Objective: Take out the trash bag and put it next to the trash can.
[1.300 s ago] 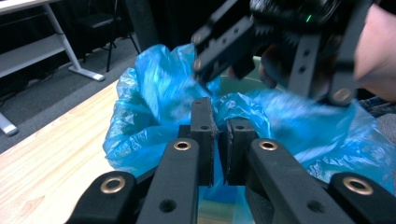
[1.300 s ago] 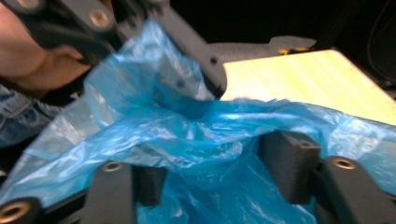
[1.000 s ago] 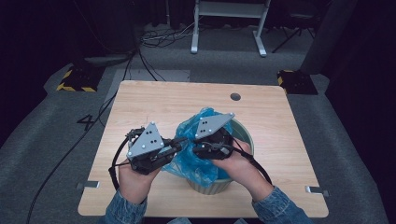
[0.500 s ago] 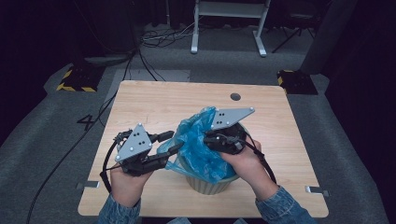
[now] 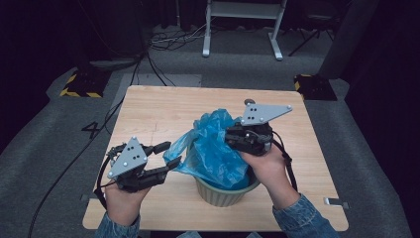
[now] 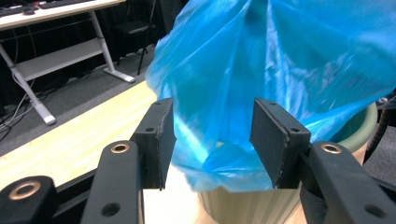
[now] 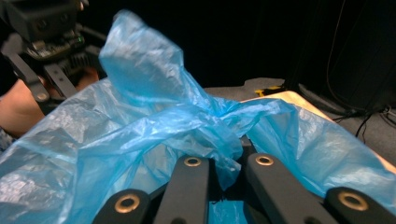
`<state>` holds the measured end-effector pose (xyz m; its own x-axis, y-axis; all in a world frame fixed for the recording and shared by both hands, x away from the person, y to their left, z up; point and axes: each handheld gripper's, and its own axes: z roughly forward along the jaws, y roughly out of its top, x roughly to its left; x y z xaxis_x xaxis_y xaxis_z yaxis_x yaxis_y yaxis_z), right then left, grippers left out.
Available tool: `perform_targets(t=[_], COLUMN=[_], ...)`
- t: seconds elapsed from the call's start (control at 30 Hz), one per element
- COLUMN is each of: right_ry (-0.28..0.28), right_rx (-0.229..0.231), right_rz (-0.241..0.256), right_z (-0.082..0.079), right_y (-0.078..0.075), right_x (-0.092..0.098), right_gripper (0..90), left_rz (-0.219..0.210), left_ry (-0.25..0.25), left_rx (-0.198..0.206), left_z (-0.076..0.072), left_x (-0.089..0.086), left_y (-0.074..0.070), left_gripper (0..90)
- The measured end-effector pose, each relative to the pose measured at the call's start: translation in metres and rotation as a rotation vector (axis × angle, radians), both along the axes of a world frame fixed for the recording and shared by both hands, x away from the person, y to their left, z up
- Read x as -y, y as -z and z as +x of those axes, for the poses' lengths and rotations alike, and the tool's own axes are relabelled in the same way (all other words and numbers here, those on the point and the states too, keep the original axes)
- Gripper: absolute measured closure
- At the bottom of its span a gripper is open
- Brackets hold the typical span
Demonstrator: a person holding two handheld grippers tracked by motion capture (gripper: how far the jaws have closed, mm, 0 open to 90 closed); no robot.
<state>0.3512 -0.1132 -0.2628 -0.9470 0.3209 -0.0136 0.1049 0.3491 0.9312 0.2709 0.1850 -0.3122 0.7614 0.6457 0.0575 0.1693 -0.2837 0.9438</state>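
Observation:
A crumpled blue plastic bag sits in a pale green bin near the table's front edge. My right gripper is shut on a bunched fold of the blue bag at the bin's right side and holds it up. My left gripper is open at the bag's left edge. In the left gripper view the blue bag hangs between and just beyond my left gripper's spread jaws, above the bin's rim. I cannot tell whether the pads touch the film.
The wooden table has bare surface behind and to the left of the bin, with a small dark disc near its far edge. Cables, a white desk frame and striped floor blocks lie on the floor beyond the table.
My left gripper has moved left and toward the table's front, away from the right one, and the bag's left edge is drawn out with it. The right gripper has risen slightly, holding the bag.

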Motion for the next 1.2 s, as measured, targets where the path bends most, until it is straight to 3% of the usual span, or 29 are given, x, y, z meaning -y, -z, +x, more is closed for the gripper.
perform_targets(t=[0.4,0.57,0.83,0.9,1.03,1.2], right_ry=[0.029,0.037,0.043,0.041,0.039,0.037], right_rx=[0.02,0.03,0.033,0.03,0.027,0.017], right_rz=[0.068,0.092,0.087,0.082,0.071,0.066], right_z=[0.003,0.004,0.005,0.006,0.007,0.01], right_y=[-0.017,-0.025,-0.028,-0.027,-0.025,-0.023], right_x=[0.014,0.019,0.019,0.018,0.016,0.014], right_gripper=[89.5,89.6,89.6,89.6,89.5,89.6], left_rz=[-0.009,-0.037,-0.059,-0.088,-0.105,-0.097], left_ry=[-0.027,-0.041,-0.041,-0.034,-0.035,-0.043], left_rx=[-0.024,-0.02,0.018,0.028,0.035,0.032], left_z=[-0.002,-0.003,-0.012,-0.017,-0.023,-0.028], left_x=[-0.016,-0.023,-0.034,-0.04,-0.047,-0.054], left_y=[0.017,0.023,0.012,0.007,0.002,0.002], left_gripper=[47.5,45.1,43.0,42.8,42.1,41.6])
